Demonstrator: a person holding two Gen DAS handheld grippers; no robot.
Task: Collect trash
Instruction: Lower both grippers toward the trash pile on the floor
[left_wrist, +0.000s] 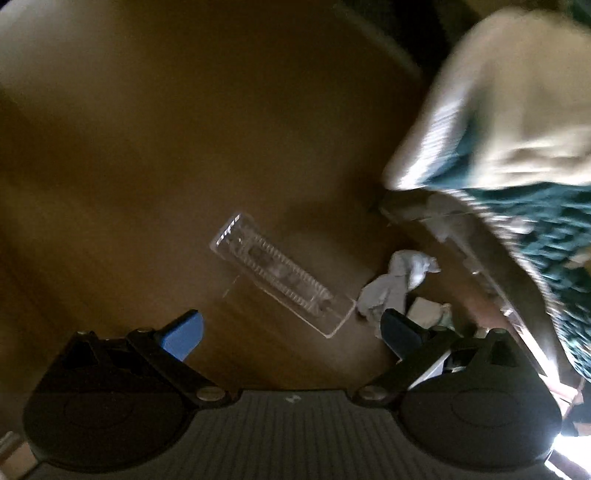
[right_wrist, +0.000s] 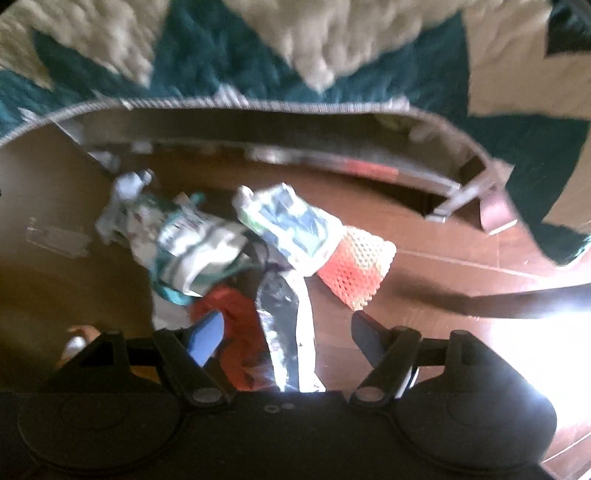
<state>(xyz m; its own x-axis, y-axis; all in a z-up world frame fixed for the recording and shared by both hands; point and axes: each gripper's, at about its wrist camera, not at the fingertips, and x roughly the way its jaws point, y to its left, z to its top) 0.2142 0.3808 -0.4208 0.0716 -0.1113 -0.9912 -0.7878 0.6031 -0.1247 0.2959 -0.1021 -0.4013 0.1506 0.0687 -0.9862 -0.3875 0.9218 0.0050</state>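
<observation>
In the left wrist view my left gripper (left_wrist: 291, 332) is open and empty above a brown wooden floor. A clear plastic tray (left_wrist: 280, 275) with ridged sides lies just ahead of it. A crumpled white tissue (left_wrist: 395, 284) lies to its right, near my right fingertip. In the right wrist view my right gripper (right_wrist: 288, 336) is open over a pile of trash: a silver foil wrapper (right_wrist: 284, 317) between the fingers, an orange wrapper (right_wrist: 236, 314), a white and green bag (right_wrist: 199, 243) and a white and blue packet (right_wrist: 295, 225). The clear tray shows faintly at the left (right_wrist: 55, 240).
A red and cream crocheted piece (right_wrist: 358, 269) lies right of the pile. A teal and cream quilt (right_wrist: 236, 55) hangs over a bed edge (right_wrist: 258, 107) behind the trash; it also fills the right of the left wrist view (left_wrist: 517, 129). Bright glare covers the floor at right (right_wrist: 535, 362).
</observation>
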